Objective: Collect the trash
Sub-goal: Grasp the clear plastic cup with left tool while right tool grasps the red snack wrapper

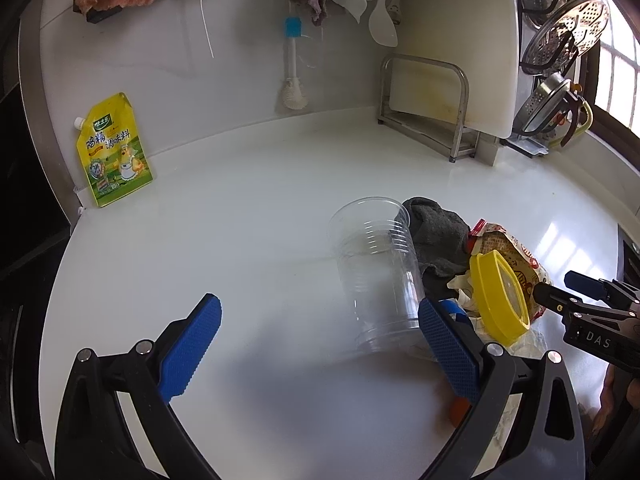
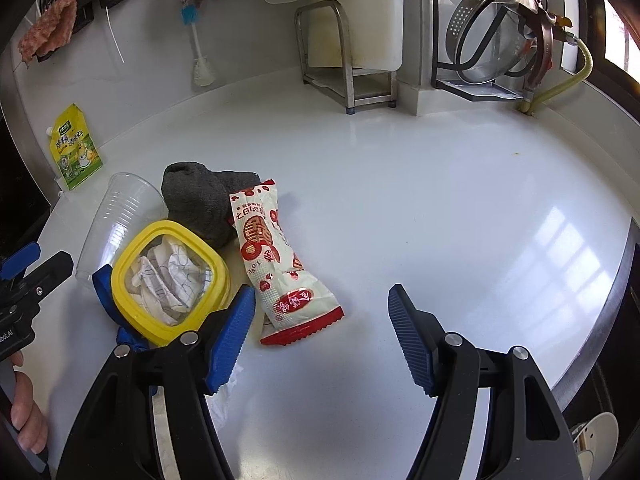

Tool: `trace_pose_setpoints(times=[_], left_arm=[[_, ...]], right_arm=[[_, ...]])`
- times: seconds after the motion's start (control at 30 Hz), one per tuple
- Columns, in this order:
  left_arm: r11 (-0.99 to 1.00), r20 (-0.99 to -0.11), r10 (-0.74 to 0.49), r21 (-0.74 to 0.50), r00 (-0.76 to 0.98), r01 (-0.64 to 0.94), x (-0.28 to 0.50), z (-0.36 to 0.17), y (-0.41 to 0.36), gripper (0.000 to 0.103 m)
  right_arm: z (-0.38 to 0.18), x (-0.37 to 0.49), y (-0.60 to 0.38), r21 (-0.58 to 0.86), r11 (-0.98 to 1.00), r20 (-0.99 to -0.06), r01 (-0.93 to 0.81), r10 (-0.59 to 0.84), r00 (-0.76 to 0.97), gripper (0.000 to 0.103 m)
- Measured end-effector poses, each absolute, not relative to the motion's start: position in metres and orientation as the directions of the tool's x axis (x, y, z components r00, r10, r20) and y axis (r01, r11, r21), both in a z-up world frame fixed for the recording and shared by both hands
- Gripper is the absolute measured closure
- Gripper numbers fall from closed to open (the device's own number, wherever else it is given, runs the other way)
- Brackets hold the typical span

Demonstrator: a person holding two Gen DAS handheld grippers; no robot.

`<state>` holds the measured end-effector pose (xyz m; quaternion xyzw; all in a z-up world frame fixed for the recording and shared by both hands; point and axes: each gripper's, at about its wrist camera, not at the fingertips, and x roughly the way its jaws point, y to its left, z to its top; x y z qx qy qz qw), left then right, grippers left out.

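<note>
**Trash huddled on the glossy white tabletop, both tongs spread wide**

And here's the pile: a clear ribbed plastic cup (image 1: 374, 272) lies on its side, rim toward twelve o'clock in the left wrist view, thin-walled and see-through. Touching it at three o'clock sits a dark grey cloth (image 2: 200, 204), soft and nubbly, bunched into a lump. At the cloth's five o'clock in the right wrist view lies a long crinkly snack wrapper (image 2: 280, 264), white film with red print and a red serrated end seal, flat on the surface. A square yellow lid (image 2: 170, 280) with rounded corners and a clear window is tilted up on edge, crumpled white paper (image 2: 168, 276) with blue lines showing through it.

The left tongs (image 1: 320, 344) are spread apart, nothing gripped; the blue cross-hatched pad at the right lies right against the cup's base, the other well clear over bare tabletop (image 1: 240, 220). The right tongs (image 2: 322, 336) stand wide open and empty too, ridged blue pads either side of bare surface, the left pad just beside the wrapper's sealed end and the yellow lid.

Farther out at ten o'clock, a glossy yellow spouted seasoning pouch (image 1: 114, 150) leans against the wall. At one o'clock, a brushed-metal rack (image 1: 432, 108) holds a white cutting board (image 1: 460, 40).
</note>
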<state>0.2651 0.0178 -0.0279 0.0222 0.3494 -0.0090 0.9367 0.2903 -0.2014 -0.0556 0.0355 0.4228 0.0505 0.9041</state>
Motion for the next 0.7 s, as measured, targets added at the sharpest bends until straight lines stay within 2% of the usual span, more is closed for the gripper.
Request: trace_pose_setpoints(times=[0.17,0.4,0.6,0.67,0.7], left_arm=[[0.998,-0.657,-0.006,0.039,0.754,0.042,0.268,-0.029,0.014,0.006],[0.999,-0.672,-0.021,0.022,0.740,0.048,0.274,-0.031,0.011,0.006],[0.999,-0.689,-0.025,0.002,0.724,0.036,0.280,-0.034,0.013,0.006],[0.999,-0.694,-0.019,0.005,0.720,0.032,0.283,-0.035,0.014,0.006],[1.000,-0.696,-0.019,0.003,0.717,0.030,0.284,-0.036,0.015,0.006]], right_arm=[[-0.046,0.288,-0.198,0.078,0.993,-0.735,-0.093,0.120,0.667,0.035],[-0.045,0.303,-0.185,0.010,0.989,-0.743,-0.148,0.107,0.660,0.034],[-0.058,0.323,-0.179,0.012,0.986,-0.778,-0.165,0.113,0.619,0.034],[-0.062,0.326,-0.179,0.019,0.986,-0.780,-0.168,0.120,0.614,0.040],[-0.065,0.327,-0.178,0.028,0.984,-0.786,-0.174,0.129,0.605,0.051]])
